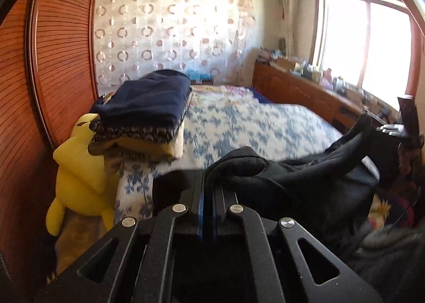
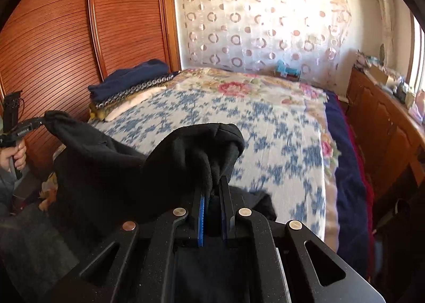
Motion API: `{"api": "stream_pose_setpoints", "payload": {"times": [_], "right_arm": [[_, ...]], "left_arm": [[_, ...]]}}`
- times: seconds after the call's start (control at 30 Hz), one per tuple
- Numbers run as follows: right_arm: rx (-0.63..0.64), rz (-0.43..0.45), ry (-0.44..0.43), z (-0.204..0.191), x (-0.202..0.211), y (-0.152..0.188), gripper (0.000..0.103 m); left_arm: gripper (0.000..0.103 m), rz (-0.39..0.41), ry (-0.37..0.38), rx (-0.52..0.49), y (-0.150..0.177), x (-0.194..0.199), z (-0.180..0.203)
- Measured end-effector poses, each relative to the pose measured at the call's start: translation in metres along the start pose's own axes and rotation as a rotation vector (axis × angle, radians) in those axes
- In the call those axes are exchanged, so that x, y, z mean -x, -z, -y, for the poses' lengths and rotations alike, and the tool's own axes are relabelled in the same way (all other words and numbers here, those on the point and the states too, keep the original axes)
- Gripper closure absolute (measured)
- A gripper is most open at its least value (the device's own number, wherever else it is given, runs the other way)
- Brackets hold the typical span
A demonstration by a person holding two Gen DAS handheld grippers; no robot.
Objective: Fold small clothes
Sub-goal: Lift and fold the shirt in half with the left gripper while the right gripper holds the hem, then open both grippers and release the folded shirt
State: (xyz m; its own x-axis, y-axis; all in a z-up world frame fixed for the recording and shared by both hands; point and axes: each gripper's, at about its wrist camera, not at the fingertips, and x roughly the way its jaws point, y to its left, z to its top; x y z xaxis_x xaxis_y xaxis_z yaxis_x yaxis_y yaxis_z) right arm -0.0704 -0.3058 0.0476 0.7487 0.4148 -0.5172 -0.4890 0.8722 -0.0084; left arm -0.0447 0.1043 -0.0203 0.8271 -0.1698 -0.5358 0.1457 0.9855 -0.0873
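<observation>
A black garment [image 1: 292,178] hangs stretched between my two grippers above the near end of the bed [image 1: 252,122]. My left gripper [image 1: 208,178] is shut on one bunched corner of it. In the right wrist view, my right gripper [image 2: 215,183] is shut on the other corner of the black garment [image 2: 106,165], with cloth bulging over the fingertips. From the left wrist view the right gripper [image 1: 382,127] appears at the far right, pinching the cloth. The left gripper [image 2: 34,125] shows at the left edge, held by a hand [image 2: 16,154].
A stack of folded clothes [image 1: 148,106], dark blue on top, lies at the bed's left side [image 2: 127,82]. A yellow plush toy [image 1: 79,165] leans beside it. Wooden wardrobe doors [image 2: 66,37] stand left; a cluttered wooden cabinet [image 2: 377,117] runs along the right.
</observation>
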Motion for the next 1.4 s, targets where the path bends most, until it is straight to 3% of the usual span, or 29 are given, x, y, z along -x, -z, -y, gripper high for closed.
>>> {"api": "stream_pose_setpoints", "payload": {"times": [0.23,0.37,0.43,0.57,0.67,0.73,0.8,0.87,1.0,1.4], "right_arm": [[-0.046,-0.152,0.004,-0.004,-0.027,0.037,0.094],[-0.026,-0.191,0.03,-0.005,-0.042,0.033,0.094],[0.006,-0.197,0.043,-0.01,-0.045,0.022,0.089],[0.047,-0.17,0.053,-0.019,-0.041,0.005,0.081],[0.054,-0.129,0.05,-0.023,-0.025,-0.006,0.074],[0.059,-0.102,0.062,-0.024,-0.015,-0.013,0.063],[0.06,-0.072,0.068,-0.021,0.0,-0.012,0.051],[0.052,-0.053,0.084,-0.018,0.009,-0.008,0.044],[0.017,-0.057,0.1,-0.009,0.002,-0.004,0.037],[-0.109,-0.13,0.151,0.028,-0.068,0.004,0.036]], "left_arm": [[0.098,-0.125,0.005,0.012,0.04,-0.026,-0.006],[0.098,-0.15,0.006,0.01,0.048,-0.031,-0.006],[0.097,-0.14,0.012,0.014,0.047,-0.029,-0.007],[0.083,-0.102,-0.013,-0.009,0.039,-0.021,-0.003],[0.061,-0.089,-0.066,-0.043,0.034,-0.018,0.0],[0.059,-0.085,-0.062,-0.043,0.03,-0.018,0.0],[0.038,-0.087,-0.078,-0.033,0.027,-0.018,-0.003],[0.03,-0.074,-0.081,-0.024,0.025,-0.018,-0.005],[0.027,-0.069,-0.068,0.016,0.019,-0.019,-0.012],[0.027,-0.063,-0.104,0.048,0.003,-0.04,-0.025]]}}
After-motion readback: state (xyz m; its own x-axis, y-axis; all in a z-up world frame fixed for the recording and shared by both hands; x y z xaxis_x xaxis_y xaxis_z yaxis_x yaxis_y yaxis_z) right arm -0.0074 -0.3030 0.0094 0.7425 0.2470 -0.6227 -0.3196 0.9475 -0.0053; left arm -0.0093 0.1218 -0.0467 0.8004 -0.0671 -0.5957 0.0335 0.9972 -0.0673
